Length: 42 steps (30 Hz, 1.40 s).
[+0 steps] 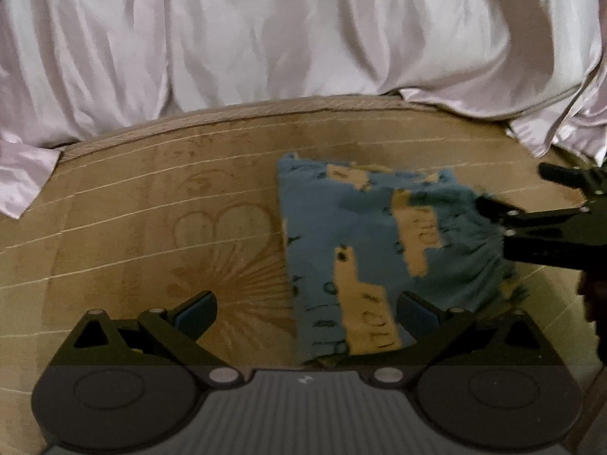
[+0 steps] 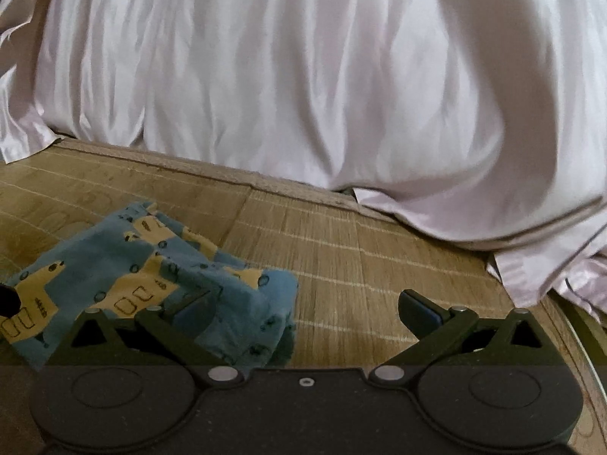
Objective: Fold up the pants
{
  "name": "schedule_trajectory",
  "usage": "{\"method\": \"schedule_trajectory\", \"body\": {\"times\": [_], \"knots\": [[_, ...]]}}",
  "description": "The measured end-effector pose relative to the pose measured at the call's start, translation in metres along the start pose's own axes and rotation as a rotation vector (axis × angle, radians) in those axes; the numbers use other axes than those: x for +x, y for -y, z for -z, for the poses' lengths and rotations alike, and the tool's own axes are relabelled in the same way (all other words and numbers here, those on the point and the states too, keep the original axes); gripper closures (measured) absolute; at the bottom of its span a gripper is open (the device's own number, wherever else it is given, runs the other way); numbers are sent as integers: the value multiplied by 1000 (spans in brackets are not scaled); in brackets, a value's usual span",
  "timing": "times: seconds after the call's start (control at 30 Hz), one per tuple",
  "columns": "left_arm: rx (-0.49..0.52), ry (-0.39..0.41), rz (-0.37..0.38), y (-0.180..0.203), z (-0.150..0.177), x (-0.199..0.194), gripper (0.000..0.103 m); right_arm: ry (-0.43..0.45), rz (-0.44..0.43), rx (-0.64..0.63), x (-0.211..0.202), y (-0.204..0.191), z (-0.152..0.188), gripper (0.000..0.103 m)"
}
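Pants (image 1: 379, 250), blue fleece with yellow print, lie folded on the woven straw mat (image 1: 151, 189), right of the left gripper (image 1: 307, 313) jaws, spread wide and empty. Right gripper (image 2: 307, 313) jaws likewise wide; a careless brush risks undoing the fold.

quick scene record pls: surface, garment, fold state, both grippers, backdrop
surface: woven straw mat with a heart pattern
garment: blue pants with yellow print
fold state: folded into a compact rectangle, flat on the mat
left gripper: open, empty, at the pants' near edge
right gripper: open, empty, beside the pants' gathered end
backdrop: white satin sheet draped behind the mat
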<state>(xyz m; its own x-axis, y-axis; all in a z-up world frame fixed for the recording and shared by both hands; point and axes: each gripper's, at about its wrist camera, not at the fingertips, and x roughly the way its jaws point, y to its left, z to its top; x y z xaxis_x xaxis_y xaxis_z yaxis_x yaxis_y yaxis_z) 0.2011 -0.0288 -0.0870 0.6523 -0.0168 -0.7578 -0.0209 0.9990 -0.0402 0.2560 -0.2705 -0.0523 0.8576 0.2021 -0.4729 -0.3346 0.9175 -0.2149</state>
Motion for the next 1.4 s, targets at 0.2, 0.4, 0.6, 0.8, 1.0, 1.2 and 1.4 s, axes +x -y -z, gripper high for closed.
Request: {"method": "schedule_trajectory", "body": {"times": [0.2,0.4,0.6,0.8,1.0,1.2,1.4], "knots": [[-3,-6,37,5,-1,5,0,8,0,5,4,8,-3,1],[43,2,45,8,6,7,0,32,-27,-26,16,13,-3,1],[-9,-19,94,5,6,15,0,18,-202,74,37,35,-4,1],[-63,-7,63,6,3,19,0,-29,-357,159,68,53,2,1],[-64,-20,91,2,3,21,0,-17,-427,303,76,66,4,1],[-132,-26,132,-6,3,23,0,-39,-449,350,82,66,4,12],[-191,2,199,-4,4,20,4,-86,-456,379,85,63,16,27]]}}
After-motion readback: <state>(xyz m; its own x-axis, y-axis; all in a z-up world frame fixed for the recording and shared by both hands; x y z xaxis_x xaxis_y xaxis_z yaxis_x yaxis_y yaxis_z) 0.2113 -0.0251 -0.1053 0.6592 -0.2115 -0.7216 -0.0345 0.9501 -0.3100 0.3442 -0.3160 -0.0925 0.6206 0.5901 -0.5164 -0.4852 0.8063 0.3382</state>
